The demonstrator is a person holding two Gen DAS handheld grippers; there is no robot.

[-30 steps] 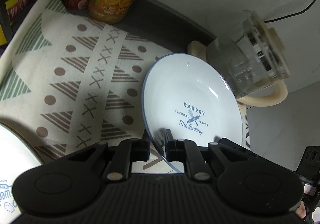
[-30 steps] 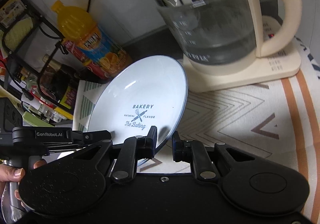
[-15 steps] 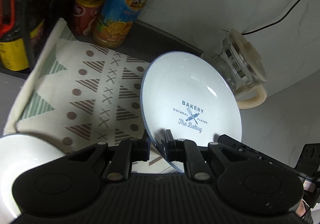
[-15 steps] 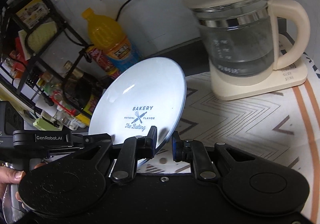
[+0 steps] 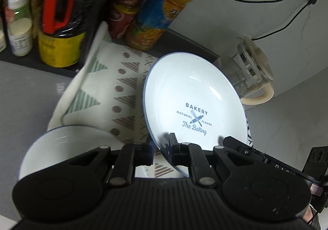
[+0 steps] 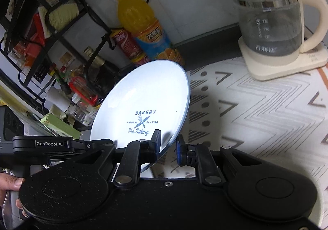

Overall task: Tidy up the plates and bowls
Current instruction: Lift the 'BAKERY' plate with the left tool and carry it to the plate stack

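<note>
Between the left gripper's (image 5: 161, 149) jaws in the left wrist view sits the near rim of the bakery plate (image 5: 194, 105), clenched and tilted up on edge above the patterned mat (image 5: 114, 94); a white bowl (image 5: 61, 148) lies just left of the jaws, the likely stacking target.

From the right wrist view, the right gripper (image 6: 168, 148) straddles the same plate's (image 6: 143, 103) lower edge, jaws parted: the left pad touches the face, while the right pad stands off the rim.
</note>
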